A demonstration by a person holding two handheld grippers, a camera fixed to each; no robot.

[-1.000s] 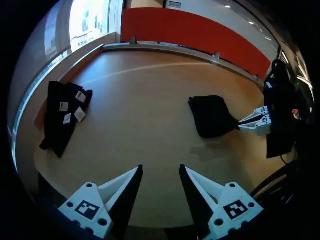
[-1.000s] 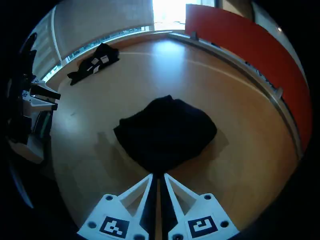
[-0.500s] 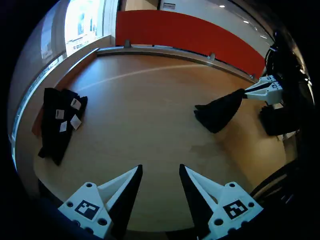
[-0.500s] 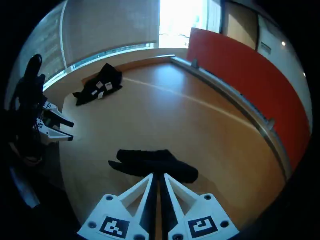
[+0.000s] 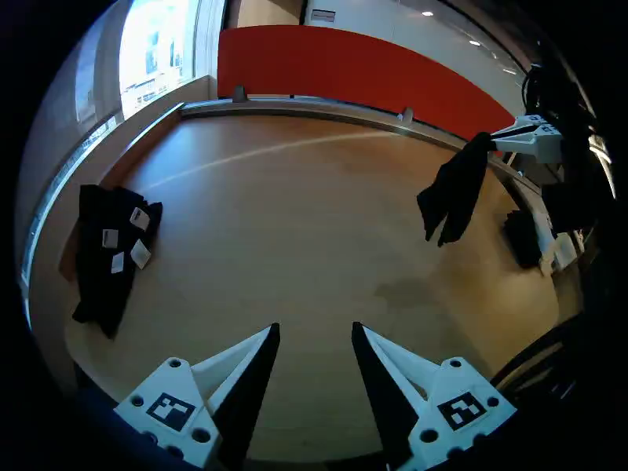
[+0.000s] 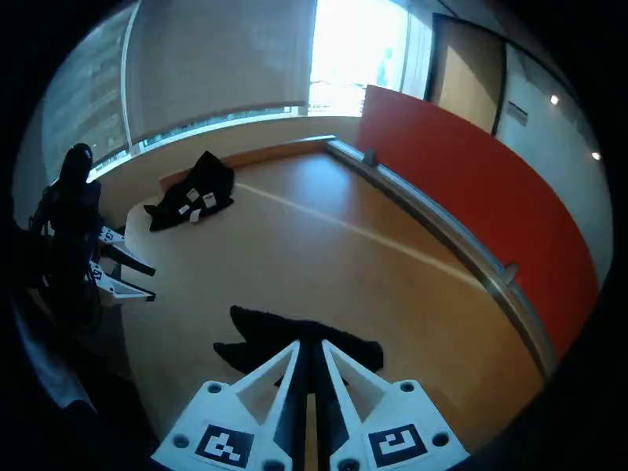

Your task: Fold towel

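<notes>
Daylight pours in through the window (image 5: 153, 47), blown out to plain white in both views, and lays a pale sheen along the far side of the wooden desk (image 5: 259, 149). The black towel (image 5: 454, 192) shows as a flat dark shape with no detail, and a faint, soft-edged shadow lies on the desk below it. Straight lines bow strongly toward the rims, where the pictures darken.

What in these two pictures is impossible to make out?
- Right gripper view: the pinched part of the black towel, hidden behind the shut jaws of the right gripper.
- Both views: white tags on the dark cloth pile, too small.
- Left gripper view: dark shape at far right, too shadowed to identify.
</notes>
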